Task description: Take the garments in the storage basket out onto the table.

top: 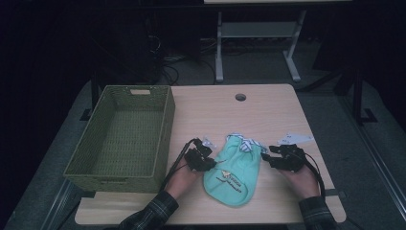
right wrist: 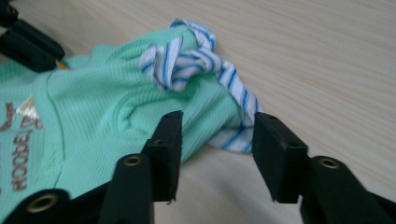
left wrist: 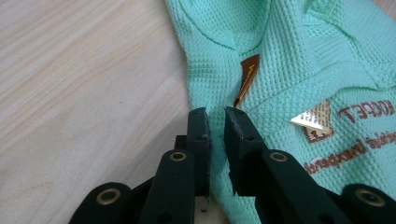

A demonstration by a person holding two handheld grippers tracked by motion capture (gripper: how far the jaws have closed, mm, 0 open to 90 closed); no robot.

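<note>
Nearest, on table (top: 268, 201): mint garment (top: 234, 175) lying flat betw. both grippers. L gripper (left wrist: 215, 112) at its left edge, nearly shut, edge fold pinched betw. pads by the orange tag (left wrist: 246, 77); R gripper (right wrist: 217, 122) at right edge, jaws apart and clear of cloth, striped trim (right wrist: 196, 60) just ahead. Farther left: green basket (top: 122, 136), well apart from garment.

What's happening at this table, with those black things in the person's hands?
A person holds a black grabbing tool in each hand and works on a small mint-green garment lying flat on the wooden table. The left tool has nearly closed on the garment's edge, with a fold of cloth between its tips. The right tool is half open at the blue-striped trim, not yet gripping. A green woven basket sits at the left.
</note>
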